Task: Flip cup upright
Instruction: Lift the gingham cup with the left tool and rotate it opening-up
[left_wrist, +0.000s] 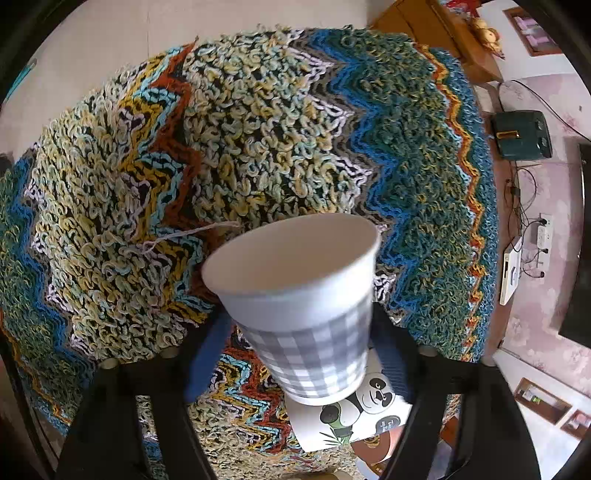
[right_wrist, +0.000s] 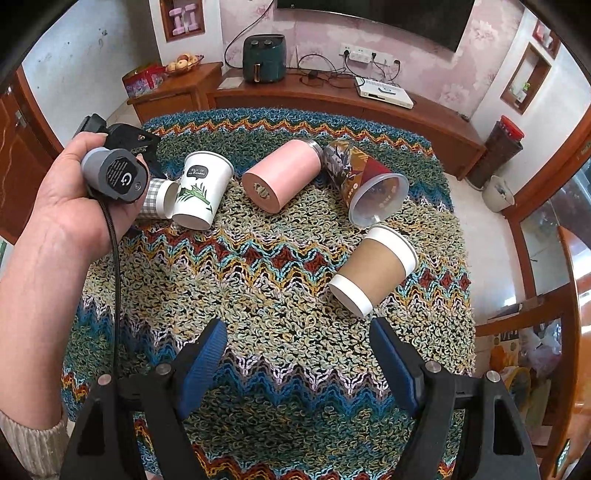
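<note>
A grey-checked paper cup (left_wrist: 303, 306) fills the middle of the left wrist view, held between my left gripper's blue pads (left_wrist: 207, 354), its white mouth turned away from the camera. My left gripper (left_wrist: 299, 350) is shut on it. In the right wrist view the same cup (right_wrist: 159, 201) lies sideways in the hand-held left gripper (right_wrist: 122, 162) above the woven cloth (right_wrist: 258, 295). My right gripper (right_wrist: 295, 365) is open and empty over the cloth's near part.
On the cloth stand or lie a white panda cup (right_wrist: 201, 190), a pink tumbler (right_wrist: 280, 181), a patterned clear-rimmed cup (right_wrist: 365, 184) and a brown paper cup (right_wrist: 373, 273). A wooden cabinet (right_wrist: 332, 99) with an air fryer (right_wrist: 264, 57) runs behind the table.
</note>
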